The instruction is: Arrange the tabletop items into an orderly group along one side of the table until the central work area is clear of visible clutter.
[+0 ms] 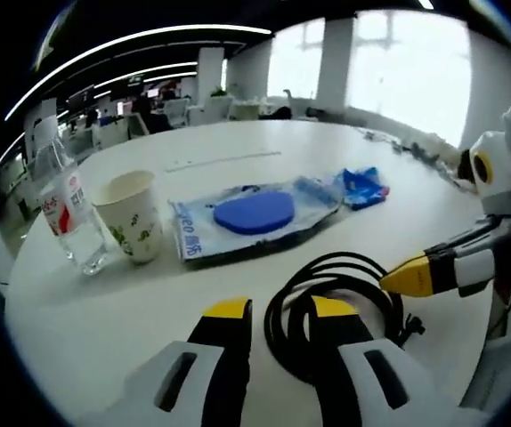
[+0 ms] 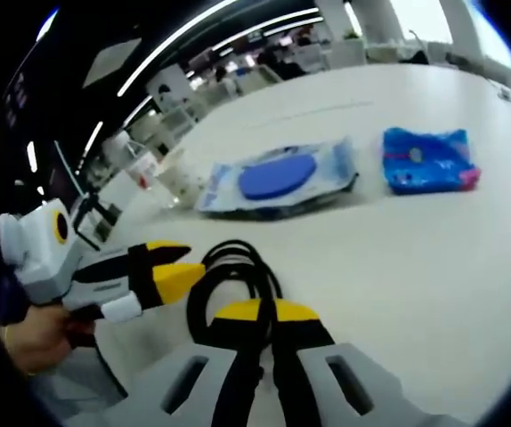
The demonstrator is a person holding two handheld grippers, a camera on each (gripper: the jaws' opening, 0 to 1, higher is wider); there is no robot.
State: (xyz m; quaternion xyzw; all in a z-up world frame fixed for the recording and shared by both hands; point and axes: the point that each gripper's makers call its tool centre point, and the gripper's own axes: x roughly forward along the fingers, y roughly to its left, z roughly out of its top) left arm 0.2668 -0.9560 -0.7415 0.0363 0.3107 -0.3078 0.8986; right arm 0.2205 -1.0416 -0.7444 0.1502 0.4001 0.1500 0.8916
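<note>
white round table (image 1: 238, 142) in an open office, ceiling light strips, bright windows behind, desks and chairs in the back. coiled black cable (image 1: 340, 307) lies near the table's front edge, right ahead of the left gripper (image 1: 280, 309), whose yellow-tipped jaws stand apart, nothing between them. the coil sits partly behind its right jaw. right gripper (image 2: 262, 310) has jaws pressed together, empty, the coil just beyond its tips. right gripper's yellow tip comes into the left gripper view from the right, next to the coil. behind the coil: clear plastic bag with a blue disc (image 1: 254, 213), small blue packet (image 1: 362, 187) to its right, paper cup (image 1: 133, 213) and plastic water bottle (image 1: 68, 209) standing upright to its left, cup and bottle close together.
</note>
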